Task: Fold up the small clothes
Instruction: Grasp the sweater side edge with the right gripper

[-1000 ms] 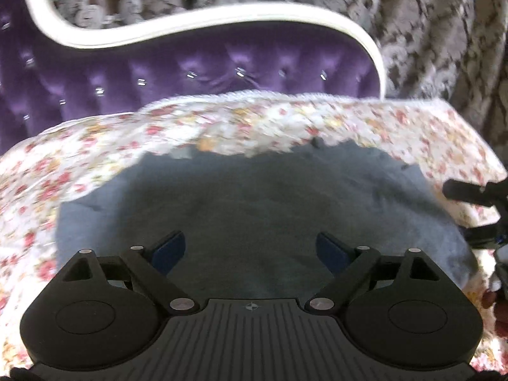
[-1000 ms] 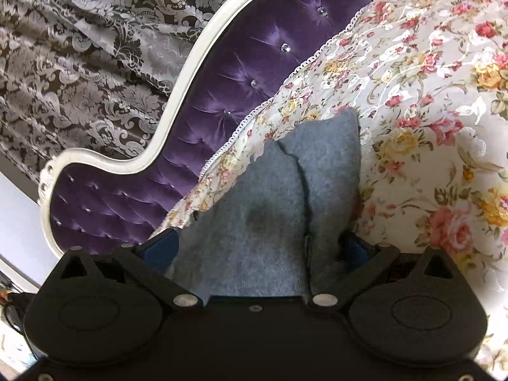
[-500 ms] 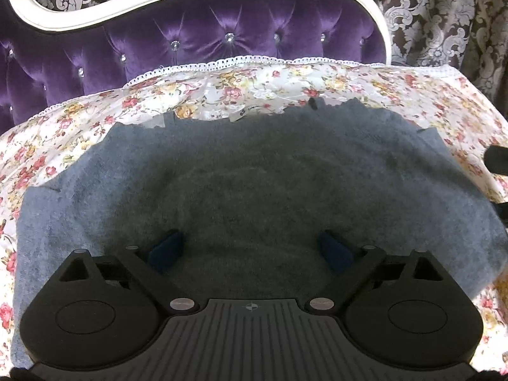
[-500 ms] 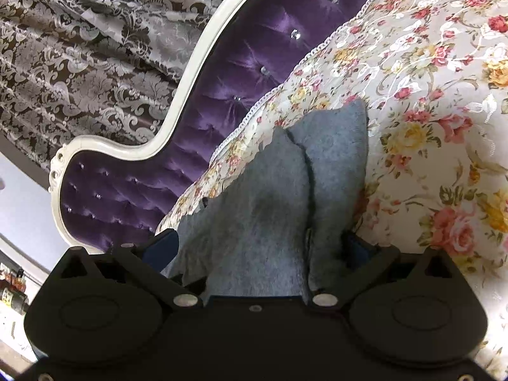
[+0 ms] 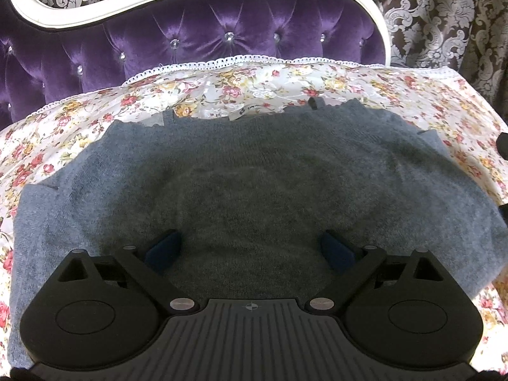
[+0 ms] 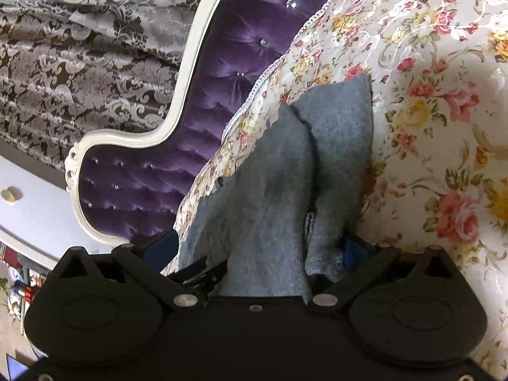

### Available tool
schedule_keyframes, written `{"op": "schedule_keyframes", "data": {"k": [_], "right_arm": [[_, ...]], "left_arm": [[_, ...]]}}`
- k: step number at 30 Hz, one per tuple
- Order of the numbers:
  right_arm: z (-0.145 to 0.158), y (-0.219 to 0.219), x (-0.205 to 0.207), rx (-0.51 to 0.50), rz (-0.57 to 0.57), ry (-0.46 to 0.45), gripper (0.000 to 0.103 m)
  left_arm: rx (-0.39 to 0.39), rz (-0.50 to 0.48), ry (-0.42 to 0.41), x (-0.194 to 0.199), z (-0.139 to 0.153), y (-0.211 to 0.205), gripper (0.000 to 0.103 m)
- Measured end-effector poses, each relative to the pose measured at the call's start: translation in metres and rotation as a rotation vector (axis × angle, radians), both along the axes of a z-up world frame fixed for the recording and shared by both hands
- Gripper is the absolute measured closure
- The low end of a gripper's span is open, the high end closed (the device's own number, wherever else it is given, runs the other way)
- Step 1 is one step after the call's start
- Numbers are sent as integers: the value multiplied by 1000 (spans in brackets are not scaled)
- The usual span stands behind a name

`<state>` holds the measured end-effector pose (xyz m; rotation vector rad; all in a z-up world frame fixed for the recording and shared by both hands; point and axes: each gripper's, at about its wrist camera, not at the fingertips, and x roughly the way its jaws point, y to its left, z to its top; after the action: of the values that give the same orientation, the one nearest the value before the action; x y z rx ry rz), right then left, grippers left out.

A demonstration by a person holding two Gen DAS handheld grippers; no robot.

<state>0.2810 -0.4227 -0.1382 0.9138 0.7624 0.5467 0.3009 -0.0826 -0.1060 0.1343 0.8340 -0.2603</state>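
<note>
while the left gripper (image 5: 250,249) hangs low over the grey sweater (image 5: 241,184) with its blue pads spread wide and nothing between them, the right gripper (image 6: 260,247) is tilted sideways, fingers apart, a fold of the same knit bunched between them. the sweater lies spread on the floral bedspread (image 5: 397,95), below the purple tufted headboard (image 5: 222,35) and patterned curtain (image 6: 79,47).

Open floral bedspread (image 5: 412,95) at 1 and 10 o'clock — blocked at 12 by the tufted purple headboard (image 5: 222,38) (curtain (image 5: 444,16) beyond).
</note>
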Motion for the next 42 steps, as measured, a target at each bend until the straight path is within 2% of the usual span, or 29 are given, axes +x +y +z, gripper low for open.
{"op": "schedule_keyframes", "data": {"k": [3, 6, 9, 11, 12, 16, 19, 22, 25, 27, 31, 32, 34, 37, 40, 42], "right_arm": [[-1, 2, -1, 4, -11, -21, 3], [4, 6, -1, -20, -6, -50, 17], [25, -7, -13, 41, -59, -159, 15], [37, -19, -20, 52, -101, -191, 10], [41, -25, -22, 38, -120, -186, 5], [32, -41, -23, -36, -137, -99, 5], [15, -43, -18, -22, -94, -33, 5], [6, -31, -11, -61, -9, 3, 5], [7, -13, -5, -140, 43, -15, 5], [6, -6, -1, -112, 75, -27, 5], [5, 9, 5, -126, 74, -85, 6], [5, 12, 5, -136, 71, -95, 7], [5, 16, 3, -154, 62, -107, 18], [3, 13, 2, -160, 43, -106, 27], [0, 6, 1, -140, 12, -92, 37], [-2, 6, 3, -142, -5, -80, 49]], "left_arm": [[0, -4, 3, 0, 0, 0, 6], [-4, -11, 10, 0, 1, 1, 6], [-2, -11, 8, 0, 0, 1, 6], [1, -8, 9, 0, 0, 0, 6], [1, -7, 11, 0, 0, 0, 6], [2, -6, 12, 0, 0, 0, 6], [2, -8, 16, 1, 0, 1, 6], [1, -9, 15, 1, 0, 0, 6], [1, -9, 12, 0, 0, 0, 6], [-2, -6, 10, 0, 0, 0, 6], [-14, 2, 8, 4, 8, 1, 8], [-36, 16, 0, 7, 12, 3, 9], [-65, 63, -9, 16, 16, 8, 9], [-35, 158, -15, 31, 11, 11, 9], [16, 136, -16, 39, 2, 8, 6], [-9, 121, 4, 40, 11, 11, 14]]}}
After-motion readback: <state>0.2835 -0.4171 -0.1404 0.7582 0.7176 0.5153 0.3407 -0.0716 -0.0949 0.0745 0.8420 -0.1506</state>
